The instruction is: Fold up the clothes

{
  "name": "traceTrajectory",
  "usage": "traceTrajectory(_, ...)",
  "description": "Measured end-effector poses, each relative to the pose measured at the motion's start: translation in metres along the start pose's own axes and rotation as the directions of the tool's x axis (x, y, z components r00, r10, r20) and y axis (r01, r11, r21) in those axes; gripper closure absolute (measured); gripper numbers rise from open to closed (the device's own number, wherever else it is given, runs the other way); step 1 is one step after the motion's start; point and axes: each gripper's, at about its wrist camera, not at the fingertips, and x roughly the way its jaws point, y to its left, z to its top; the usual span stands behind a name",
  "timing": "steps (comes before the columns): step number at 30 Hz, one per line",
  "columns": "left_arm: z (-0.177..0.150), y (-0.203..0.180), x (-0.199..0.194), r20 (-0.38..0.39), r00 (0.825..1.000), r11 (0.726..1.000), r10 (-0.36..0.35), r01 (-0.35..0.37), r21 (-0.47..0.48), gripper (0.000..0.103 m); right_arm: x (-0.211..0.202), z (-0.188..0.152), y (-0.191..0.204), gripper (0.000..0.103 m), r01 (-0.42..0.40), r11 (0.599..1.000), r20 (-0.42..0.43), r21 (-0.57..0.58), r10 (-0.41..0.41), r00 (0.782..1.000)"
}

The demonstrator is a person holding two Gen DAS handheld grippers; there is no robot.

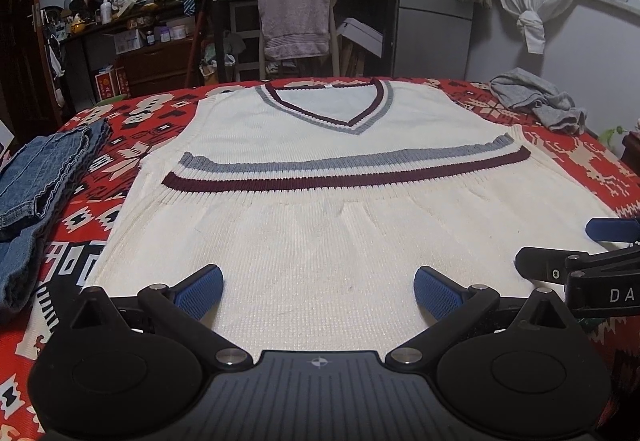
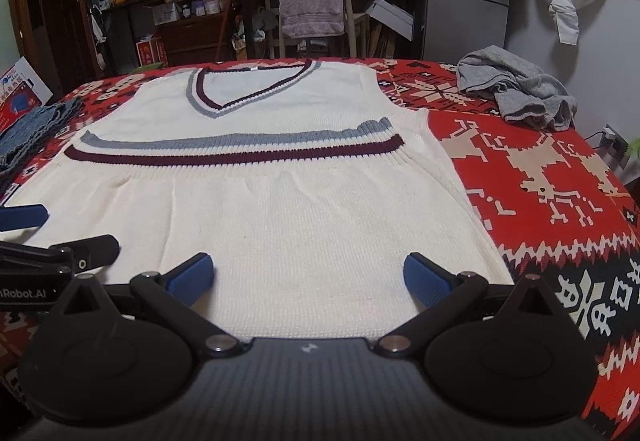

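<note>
vest [image 1: 320, 225] flat on cloth, folded end between spread left tongs [image 1: 318, 291], spread right tongs [image 2: 308, 279] alongside

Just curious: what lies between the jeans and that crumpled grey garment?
The cream knitted vest, spread flat on the red patterned cloth, between jeans and grey garment; left wrist view.

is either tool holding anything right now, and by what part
Nothing is held. The left tool and right tool both stand open over the cream vest, near its folded lower edge.
</note>
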Motion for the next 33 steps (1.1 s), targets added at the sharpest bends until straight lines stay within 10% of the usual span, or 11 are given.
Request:
traceTrajectory(9,0.0,-0.001,0.0,-0.004,1.0,1.0,-0.002,0.002,0.007,0.0,0.0,-0.002,0.002,0.0,0.003,1.0,0.007,-0.014,-0.003,1.0)
traceTrajectory(13,0.004,-0.002,-0.008,0.003,1.0,0.999,-0.03,0.03,0.033,0.034,-0.004,0.003,0.003,0.004,-0.025,0.999,0.0,-0.02,0.025,1.0)
traceTrajectory(17,0.011,-0.005,-0.024,0.044,0.998,0.997,-0.049,0.046,0.057,0.042,-0.01,0.011,0.009,0.008,-0.068,0.997,0.003,-0.033,0.069,0.998)
traceTrajectory(20,0.018,-0.007,-0.029,0.063,0.995,0.996,-0.074,0.07,0.059,0.045,-0.014,0.016,0.013,0.024,-0.101,0.994,0.005,-0.043,0.101,0.995)
traceTrajectory(25,0.025,-0.003,-0.016,0.025,0.994,0.994,-0.109,0.108,0.032,0.093,-0.021,0.025,0.02,0.085,-0.155,0.986,0.008,-0.06,0.156,0.988)
traceTrajectory(33,0.033,0.007,-0.008,0.001,0.984,0.984,-0.176,0.176,-0.019,0.098,-0.013,0.042,0.059,0.098,-0.278,0.949,-0.019,-0.147,0.278,0.96)
